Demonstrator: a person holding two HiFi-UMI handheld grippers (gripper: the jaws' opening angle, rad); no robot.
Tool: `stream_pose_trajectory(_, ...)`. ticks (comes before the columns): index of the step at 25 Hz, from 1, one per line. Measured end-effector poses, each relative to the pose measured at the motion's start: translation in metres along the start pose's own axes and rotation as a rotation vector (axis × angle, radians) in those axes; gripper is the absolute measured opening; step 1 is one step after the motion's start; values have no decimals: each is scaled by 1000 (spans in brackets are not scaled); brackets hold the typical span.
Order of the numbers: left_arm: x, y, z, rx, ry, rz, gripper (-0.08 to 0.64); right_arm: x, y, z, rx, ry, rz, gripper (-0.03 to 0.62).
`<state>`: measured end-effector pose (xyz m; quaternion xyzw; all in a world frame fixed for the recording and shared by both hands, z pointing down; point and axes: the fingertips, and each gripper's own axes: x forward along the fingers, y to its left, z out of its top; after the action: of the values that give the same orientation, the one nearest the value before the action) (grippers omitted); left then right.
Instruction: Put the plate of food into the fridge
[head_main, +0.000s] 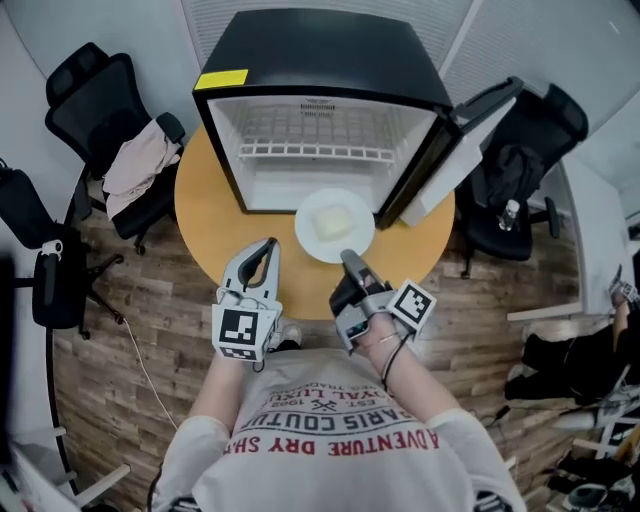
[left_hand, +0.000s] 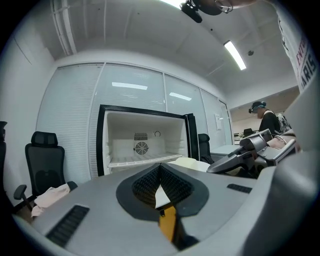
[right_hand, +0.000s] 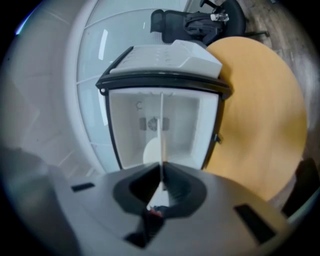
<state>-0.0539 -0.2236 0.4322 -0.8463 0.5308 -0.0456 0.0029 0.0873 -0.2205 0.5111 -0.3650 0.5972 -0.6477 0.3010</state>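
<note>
A white plate (head_main: 310, 236) with pale food (head_main: 334, 221) lies at the mouth of the open black mini fridge (head_main: 320, 60), its far edge over the sill. My right gripper (head_main: 349, 259) is shut on the plate's near rim. In the right gripper view the rim (right_hand: 162, 125) runs edge-on as a thin white line between the jaws of that gripper (right_hand: 162, 167). My left gripper (head_main: 268, 246) hovers to the plate's left with nothing in it. The left gripper view shows that gripper (left_hand: 160, 170) shut, pads meeting, with the plate (left_hand: 192, 162) ahead to the right.
The fridge stands on a round wooden table (head_main: 205, 215); its door (head_main: 460, 140) hangs open to the right, and a wire shelf (head_main: 315, 150) spans the inside. An office chair with clothes (head_main: 140, 165) stands left, another with a black bag (head_main: 520, 165) right.
</note>
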Motion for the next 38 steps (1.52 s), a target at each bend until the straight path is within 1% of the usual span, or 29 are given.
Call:
stream_pose_trajectory(3, 20, 26, 3, 1, -14, -30, 34, 27, 6, 3, -3, -34, 4, 40)
stream_pose_trajectory(8, 55, 44, 7, 5, -26, -83, 33, 56, 15, 21, 9, -90, 17, 40)
stream_pose_trajectory(14, 70, 70, 6, -9, -19, -106, 34, 91, 27, 20, -1, -114, 22, 40)
stream_pose_trajectory(22, 84, 76, 5, -21, -9, -82, 33, 116, 30, 27, 4, -81, 7, 40)
stream_pose_trajectory(30, 96, 92, 1, -35, 4, -37, 34, 143, 31, 39, 6, -60, -11, 40)
stream_pose_trajectory(34, 103, 99, 0, -36, 12, -29, 33, 153, 32, 40, 6, -66, -10, 41)
stream_pose_trajectory(38, 110, 102, -1, -37, 19, -31, 33, 161, 33, 46, 7, -95, 6, 48)
